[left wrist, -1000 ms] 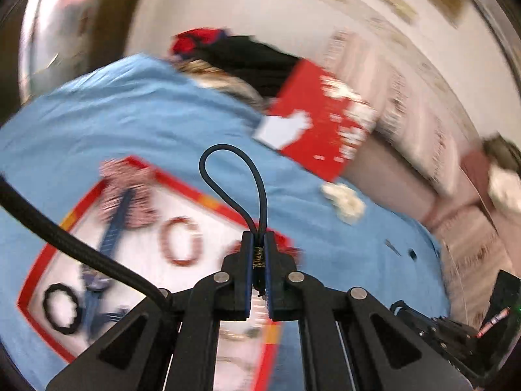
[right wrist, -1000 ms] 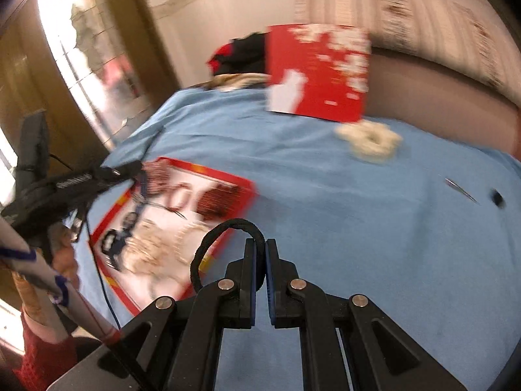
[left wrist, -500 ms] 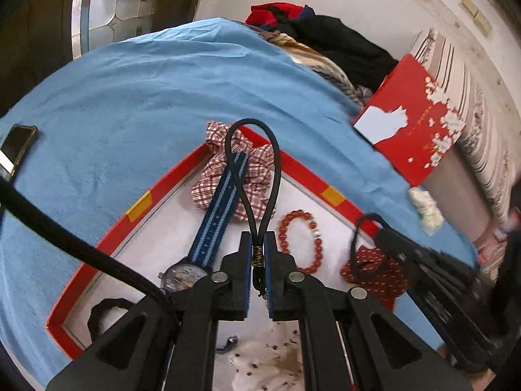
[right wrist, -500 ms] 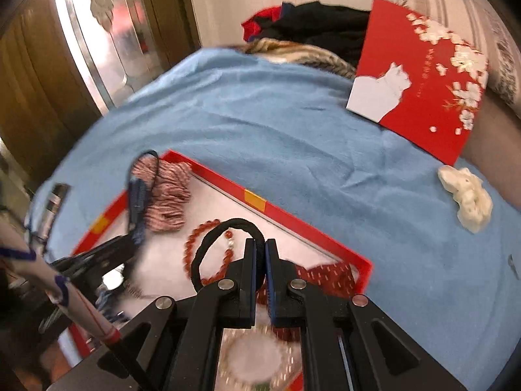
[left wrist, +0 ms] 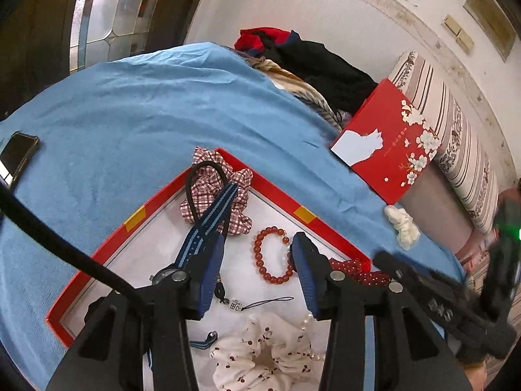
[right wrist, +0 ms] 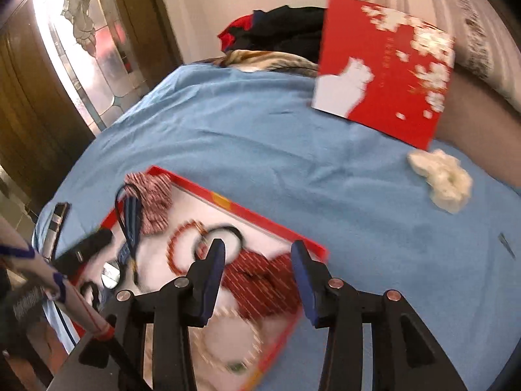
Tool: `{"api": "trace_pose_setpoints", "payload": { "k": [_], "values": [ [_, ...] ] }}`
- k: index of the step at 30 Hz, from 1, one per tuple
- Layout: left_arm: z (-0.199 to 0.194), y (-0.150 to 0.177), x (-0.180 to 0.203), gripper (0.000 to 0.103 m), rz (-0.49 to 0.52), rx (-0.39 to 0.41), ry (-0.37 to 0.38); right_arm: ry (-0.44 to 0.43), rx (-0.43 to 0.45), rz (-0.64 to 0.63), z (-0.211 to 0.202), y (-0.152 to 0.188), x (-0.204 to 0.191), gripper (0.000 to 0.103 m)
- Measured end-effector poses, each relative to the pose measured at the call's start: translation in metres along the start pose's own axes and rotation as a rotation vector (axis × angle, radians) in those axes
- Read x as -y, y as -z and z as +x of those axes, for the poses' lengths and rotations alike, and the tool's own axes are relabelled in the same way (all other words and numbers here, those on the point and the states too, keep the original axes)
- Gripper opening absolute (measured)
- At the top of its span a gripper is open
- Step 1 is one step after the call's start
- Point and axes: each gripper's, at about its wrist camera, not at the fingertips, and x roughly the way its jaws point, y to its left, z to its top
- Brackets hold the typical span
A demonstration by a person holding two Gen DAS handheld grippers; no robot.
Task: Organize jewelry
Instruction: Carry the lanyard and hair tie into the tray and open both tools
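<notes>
A red-rimmed white tray [left wrist: 153,200] [right wrist: 260,220] lies on the blue cloth. In it are a plaid scrunchie [left wrist: 211,192], a blue striped watch [left wrist: 208,224], a red bead bracelet [left wrist: 272,259], a red dotted scrunchie [right wrist: 260,283] and a white dotted scrunchie [left wrist: 263,355]. One black hair tie [left wrist: 203,189] lies over the plaid scrunchie. Another black hair tie [right wrist: 221,234] lies by the bracelet [right wrist: 182,244]. My left gripper [left wrist: 257,264] is open and empty over the tray. My right gripper [right wrist: 257,270] is open and empty above the red scrunchie.
A red box lid with a white cat [left wrist: 387,145] [right wrist: 384,75] leans at the back. A white scrunchie [left wrist: 402,226] [right wrist: 441,179] lies on the cloth beside it. A phone [left wrist: 18,156] lies at the left. Clothes [left wrist: 312,62] are piled behind.
Both grippers have opened and let go of their black hair ties, which now lie in the tray. The right gripper drew back a little.
</notes>
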Motion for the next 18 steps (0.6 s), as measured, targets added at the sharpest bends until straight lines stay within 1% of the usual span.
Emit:
{"api": "trace_pose_setpoints", "payload": {
  "k": [1, 2, 3, 7, 10, 14, 16, 17, 18],
  "values": [
    [-0.001, 0.0, 0.0, 0.043, -0.005, 0.003, -0.003, 0.007, -0.005, -0.004, -0.004, 0.007, 0.005, 0.039],
    [-0.003, 0.001, -0.001, 0.043, -0.015, 0.012, -0.009, 0.014, -0.008, -0.011, -0.007, 0.011, 0.007, 0.026],
    [-0.004, 0.001, -0.001, 0.043, -0.021, 0.018, -0.014, 0.025, -0.012, -0.025, -0.009, 0.016, 0.009, 0.021],
    [-0.007, 0.002, 0.0, 0.044, -0.031, 0.029, -0.031, 0.036, -0.029, -0.044, -0.001, 0.022, 0.005, 0.021],
    [-0.009, 0.002, 0.001, 0.048, -0.011, 0.05, -0.073, 0.035, -0.074, -0.058, 0.02, 0.021, -0.005, 0.02],
    [-0.011, 0.0, 0.0, 0.05, 0.004, 0.069, -0.101, 0.044, -0.133, -0.08, 0.049, 0.018, -0.018, 0.02],
    [-0.01, 0.0, -0.001, 0.052, 0.006, 0.073, -0.112, 0.038, -0.108, -0.063, 0.044, 0.017, -0.018, 0.021],
    [-0.01, -0.001, -0.002, 0.052, 0.006, 0.071, -0.113, 0.018, -0.091, -0.047, 0.039, 0.017, -0.016, 0.023],
    [-0.01, -0.001, -0.003, 0.052, 0.005, 0.07, -0.111, 0.0, -0.073, -0.028, 0.032, 0.017, -0.013, 0.029]
  ]
}}
